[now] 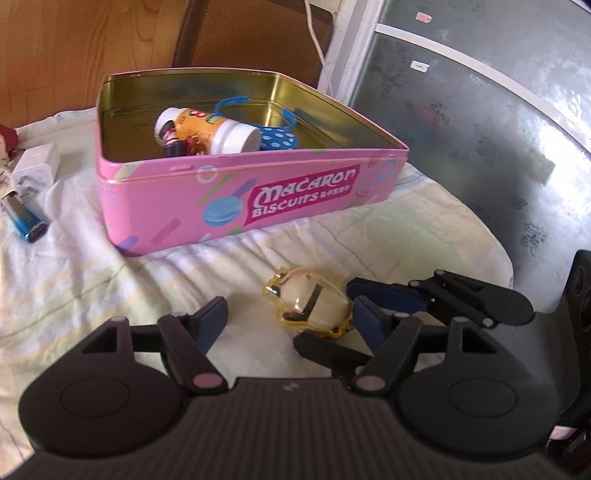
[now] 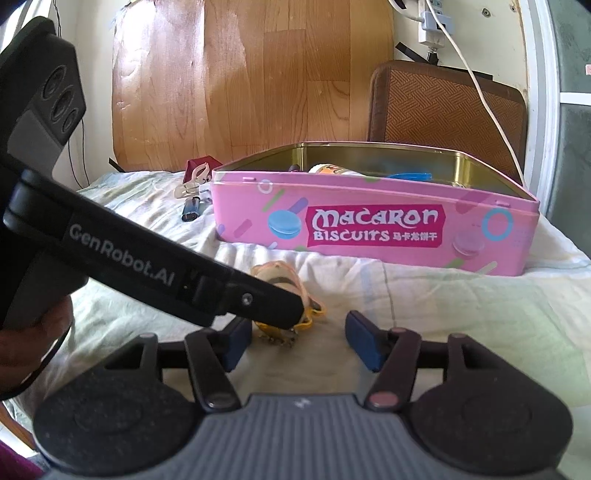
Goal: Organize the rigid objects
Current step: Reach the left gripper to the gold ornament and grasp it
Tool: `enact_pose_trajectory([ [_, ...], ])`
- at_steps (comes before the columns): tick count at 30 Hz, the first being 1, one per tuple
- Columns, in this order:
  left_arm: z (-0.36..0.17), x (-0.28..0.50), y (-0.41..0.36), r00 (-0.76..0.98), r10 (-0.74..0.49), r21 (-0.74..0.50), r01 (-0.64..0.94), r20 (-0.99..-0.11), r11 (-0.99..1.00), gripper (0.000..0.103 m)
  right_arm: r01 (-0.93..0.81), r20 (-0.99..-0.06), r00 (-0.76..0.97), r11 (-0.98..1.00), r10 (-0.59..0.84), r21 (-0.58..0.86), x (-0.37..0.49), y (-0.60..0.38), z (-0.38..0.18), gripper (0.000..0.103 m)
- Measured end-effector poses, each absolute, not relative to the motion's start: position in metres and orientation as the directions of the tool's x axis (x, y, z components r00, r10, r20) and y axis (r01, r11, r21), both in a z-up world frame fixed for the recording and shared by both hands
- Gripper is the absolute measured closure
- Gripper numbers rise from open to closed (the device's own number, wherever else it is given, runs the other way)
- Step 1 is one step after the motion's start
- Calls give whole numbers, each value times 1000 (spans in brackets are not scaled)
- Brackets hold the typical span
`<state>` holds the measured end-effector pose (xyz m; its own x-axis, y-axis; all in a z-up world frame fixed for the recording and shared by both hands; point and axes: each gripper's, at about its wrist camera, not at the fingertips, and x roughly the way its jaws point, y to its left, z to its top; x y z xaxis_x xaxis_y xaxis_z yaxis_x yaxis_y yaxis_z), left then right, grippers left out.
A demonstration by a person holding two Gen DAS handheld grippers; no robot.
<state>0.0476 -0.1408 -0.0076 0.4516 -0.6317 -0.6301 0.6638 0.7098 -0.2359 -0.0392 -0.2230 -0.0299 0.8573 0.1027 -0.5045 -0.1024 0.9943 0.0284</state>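
Facing wood-panelled wall [image 2: 258, 74], you hover both slack grippers, left gripper [image 1: 291, 317] and right gripper [image 2: 295, 339], over rumpled bedsheet [image 1: 92, 280] beside pink tin [image 1: 236, 199].

Home bedroom: rumpled bedsheet [image 2: 461, 295] under claws, wood-pattern floor [image 2: 240, 74] beyond, woven chair [image 2: 443, 107] and wall power strip [image 2: 430, 20] far ahead

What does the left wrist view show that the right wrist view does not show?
Only the left wrist view shows the white charger, the tin's contents such as the white-capped bottle, and the frosted glass panel. Only the right wrist view shows the wall socket and the white cable plugged there. Both show the pink biscuit tin, the small yellow trinket on the cloth, and both open hand-held grippers.
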Motion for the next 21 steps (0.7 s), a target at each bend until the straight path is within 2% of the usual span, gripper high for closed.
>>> enact_pose_trajectory([
  [12,-4,44,-126,490,-615,-242,625,-618,742,23,-124,-510,853,992,116,17,-40,-211,-28,44],
  [21,-6,44,-115,457,-651,-315,613,-606,724,23,-136,-508,852,991,126,19,-40,-210,-28,43],
])
